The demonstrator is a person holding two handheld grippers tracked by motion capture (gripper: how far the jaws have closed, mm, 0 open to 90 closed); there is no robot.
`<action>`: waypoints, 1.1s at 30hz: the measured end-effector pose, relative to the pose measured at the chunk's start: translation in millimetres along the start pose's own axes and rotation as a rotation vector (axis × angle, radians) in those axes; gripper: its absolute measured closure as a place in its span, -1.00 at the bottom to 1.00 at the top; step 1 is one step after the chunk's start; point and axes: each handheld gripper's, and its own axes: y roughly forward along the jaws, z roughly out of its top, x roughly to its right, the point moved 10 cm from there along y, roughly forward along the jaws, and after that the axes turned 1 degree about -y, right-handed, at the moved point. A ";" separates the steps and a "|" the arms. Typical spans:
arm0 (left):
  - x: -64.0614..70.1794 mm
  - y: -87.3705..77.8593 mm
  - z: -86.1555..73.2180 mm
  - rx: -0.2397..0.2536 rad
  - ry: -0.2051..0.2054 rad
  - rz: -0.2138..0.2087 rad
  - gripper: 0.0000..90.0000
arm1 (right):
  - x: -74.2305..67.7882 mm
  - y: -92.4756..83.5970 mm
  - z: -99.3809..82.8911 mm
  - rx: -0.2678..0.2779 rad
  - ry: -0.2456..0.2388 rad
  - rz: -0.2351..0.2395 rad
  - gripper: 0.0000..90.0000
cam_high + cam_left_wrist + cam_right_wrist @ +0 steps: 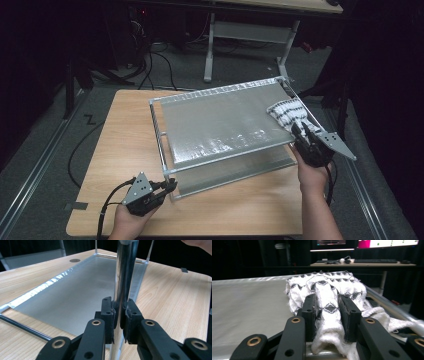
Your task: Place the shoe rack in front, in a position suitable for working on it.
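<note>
A metal rack [159, 131] with two silver shelves stands on the wooden table [125, 150]. A white cloth with black zigzag bands [289, 113] lies bunched at the right end of the top shelf [215, 125]. My right gripper [300, 131] reaches over the shelf's right front corner; a fold of the cloth [325, 290] sits squeezed between its pads, so the right gripper [328, 312] is shut on it. My left gripper [172, 186] is at the rack's near left corner. In the left gripper view, the left gripper [120, 315] is shut on the upright chrome post [123, 277].
The lower shelf [75, 290] lies flat on the table beyond the post. A small grey tape mark [76, 205] sits at the table's near left edge. A white-legged desk [250, 30] stands behind, and a far desk with a keyboard [374, 261] shows in the right gripper view.
</note>
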 end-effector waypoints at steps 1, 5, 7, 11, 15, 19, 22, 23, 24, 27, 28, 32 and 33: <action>0.0 0.1 0.0 0.002 0.000 -0.001 0.80 | -3.9 -0.5 -0.1 -0.001 -0.004 0.007 0.54; 0.0 0.1 0.0 0.003 0.001 -0.002 0.80 | -23.3 -1.9 -1.0 -0.009 -0.007 0.041 0.53; 0.0 0.1 0.0 0.002 0.000 -0.001 0.80 | -35.0 -2.5 -1.7 -0.014 -0.022 0.058 0.53; 0.0 0.3 0.0 0.005 -0.001 -0.002 0.80 | -63.5 -4.3 -3.1 -0.016 -0.034 0.114 0.53; 0.2 0.1 -0.2 0.003 -0.001 -0.001 0.80 | -94.5 -6.5 -4.4 -0.028 -0.046 0.168 0.53; 0.1 0.2 -0.2 0.003 0.000 -0.005 0.80 | -126.0 -9.1 -6.1 -0.032 -0.068 0.216 0.54; 0.1 0.1 -0.2 0.002 0.001 -0.004 0.80 | -150.2 -12.3 -6.9 -0.033 -0.086 0.257 0.54; 0.1 0.1 -0.2 0.002 0.001 -0.003 0.80 | -157.7 -13.4 -7.0 -0.034 -0.090 0.272 0.54; 0.1 0.1 -0.2 0.002 0.000 -0.002 0.80 | -165.8 -14.7 -7.4 -0.036 -0.091 0.287 0.54; 0.3 0.3 -0.3 0.005 -0.004 0.004 0.80 | -188.1 -17.2 -8.4 -0.040 -0.100 0.335 0.54; 0.2 0.3 -0.3 0.005 -0.004 0.003 0.80 | -195.2 -17.5 -8.5 -0.042 -0.097 0.349 0.55; 0.4 0.2 -0.3 0.003 -0.004 0.005 0.80 | -222.1 -21.5 -9.5 -0.056 -0.114 0.397 0.55; 0.4 0.2 -0.3 0.003 -0.005 0.005 0.80 | -228.6 -22.7 -9.7 -0.060 -0.110 0.410 0.56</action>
